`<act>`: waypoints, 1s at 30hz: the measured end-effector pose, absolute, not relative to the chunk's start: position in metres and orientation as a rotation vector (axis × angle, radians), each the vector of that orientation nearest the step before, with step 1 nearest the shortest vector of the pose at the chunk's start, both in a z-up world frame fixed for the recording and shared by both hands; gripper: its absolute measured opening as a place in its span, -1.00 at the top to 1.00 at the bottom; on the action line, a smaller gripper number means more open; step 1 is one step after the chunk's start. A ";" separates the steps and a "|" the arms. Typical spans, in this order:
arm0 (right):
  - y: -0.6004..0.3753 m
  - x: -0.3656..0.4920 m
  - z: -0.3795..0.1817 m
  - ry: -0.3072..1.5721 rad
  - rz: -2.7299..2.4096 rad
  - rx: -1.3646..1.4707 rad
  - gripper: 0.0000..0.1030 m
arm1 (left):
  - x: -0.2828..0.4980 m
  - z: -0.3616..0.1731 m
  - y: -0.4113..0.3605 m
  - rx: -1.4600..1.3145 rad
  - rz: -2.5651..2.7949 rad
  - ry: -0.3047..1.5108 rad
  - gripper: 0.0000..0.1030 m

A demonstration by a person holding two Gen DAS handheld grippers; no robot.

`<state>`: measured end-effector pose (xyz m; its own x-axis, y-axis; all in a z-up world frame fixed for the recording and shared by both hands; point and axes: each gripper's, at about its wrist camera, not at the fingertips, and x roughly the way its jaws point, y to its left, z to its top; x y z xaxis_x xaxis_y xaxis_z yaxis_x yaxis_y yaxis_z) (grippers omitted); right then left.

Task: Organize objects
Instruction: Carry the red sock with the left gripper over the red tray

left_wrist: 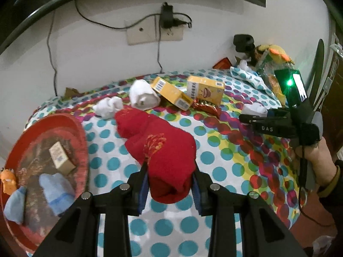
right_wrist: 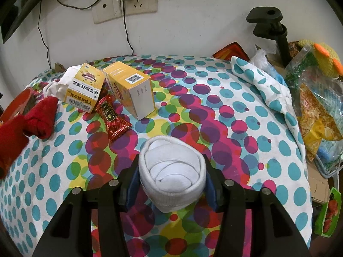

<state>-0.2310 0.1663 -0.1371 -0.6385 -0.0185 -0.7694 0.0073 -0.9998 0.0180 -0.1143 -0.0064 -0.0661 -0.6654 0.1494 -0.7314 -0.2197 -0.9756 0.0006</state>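
My left gripper is shut on a red sock bundle that lies on the dotted tablecloth. My right gripper is shut on a rolled white sock near the table's front; it also shows in the left wrist view. A red tray at the left holds a small tan box and light blue socks. Two yellow boxes, a red candy wrapper and more white socks lie at the back.
A wall with sockets and a plugged charger stands behind the table. At the back right are a black clamp stand, a folded dotted cloth, snack bags and a yellow plush toy.
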 end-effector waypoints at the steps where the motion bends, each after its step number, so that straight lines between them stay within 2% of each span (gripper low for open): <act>1: 0.166 -0.231 -0.137 -0.017 -2.831 1.331 0.05 | -0.112 -0.063 -0.012 -1.162 2.704 0.123 0.34; 15: 0.157 -0.231 -0.137 -0.007 -2.832 1.335 0.05 | -0.104 -0.046 -0.125 -1.224 2.900 0.025 0.34; 30: 0.150 -0.233 -0.138 0.001 -2.835 1.339 0.04 | -0.138 -0.069 -0.250 -1.429 3.031 -0.126 0.33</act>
<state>-0.2329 0.1498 -0.1380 -0.6351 -0.0055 -0.7724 0.0061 -1.0000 0.0021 -0.1377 -0.2496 -0.0693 -0.6184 -0.1584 -0.7698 0.2218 -0.9748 0.0224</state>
